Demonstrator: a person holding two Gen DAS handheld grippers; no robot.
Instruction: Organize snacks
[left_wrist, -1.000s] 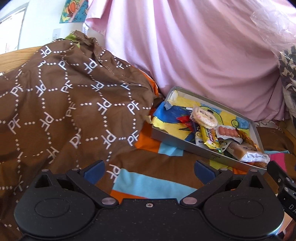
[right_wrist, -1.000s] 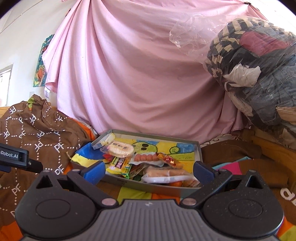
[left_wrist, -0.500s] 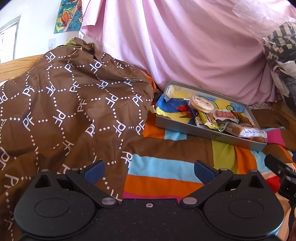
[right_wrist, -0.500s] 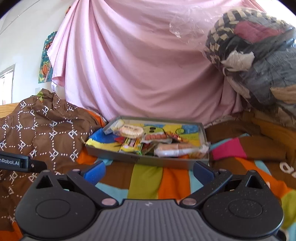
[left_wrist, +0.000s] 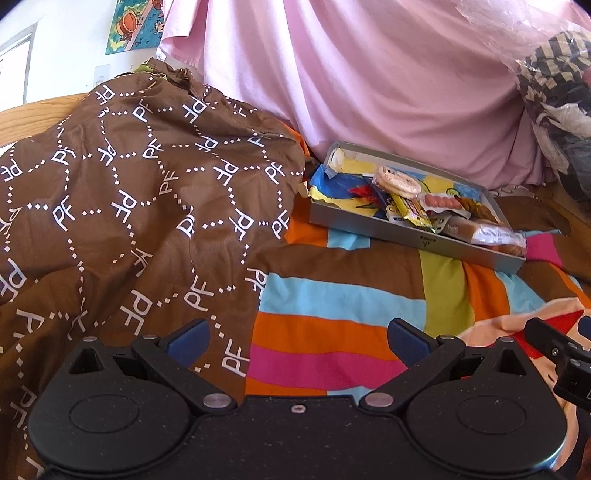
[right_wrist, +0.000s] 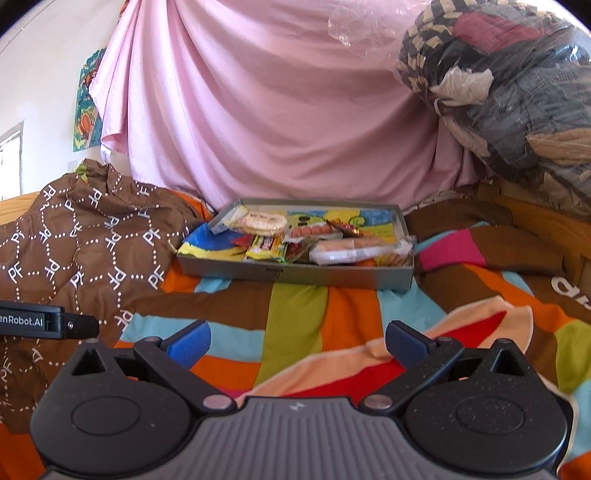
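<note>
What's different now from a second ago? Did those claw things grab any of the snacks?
No. Both the left gripper and right gripper backed away from the grey snack tray, open and empty. The wrapped snacks stayed in the tray.

A: What colours are on the bedspread (right_wrist: 299, 314)?

B: Big blocks of orange, sky blue, green, pink, red, peach and brown.

A: And the brown cloth (left_wrist: 122, 192) beside it?

B: It is brown with white dotted six-sided shapes and white "PF" letters all over.

A: What about the snack tray (right_wrist: 295, 275)?

B: The tray is grey. Its bottom has a yellow and blue cartoon picture.

A: And the snacks?

B: The round cracker pack (right_wrist: 262, 223) is pale cream. The candy bar wrapper (right_wrist: 266, 249) is yellow. The sausage pack (right_wrist: 312, 232) shows pink-orange sausages.

A: The sheet (right_wrist: 266, 110) behind?

B: Plain light pink. The gripper pads (right_wrist: 188, 341) are blue on black arms.
</note>
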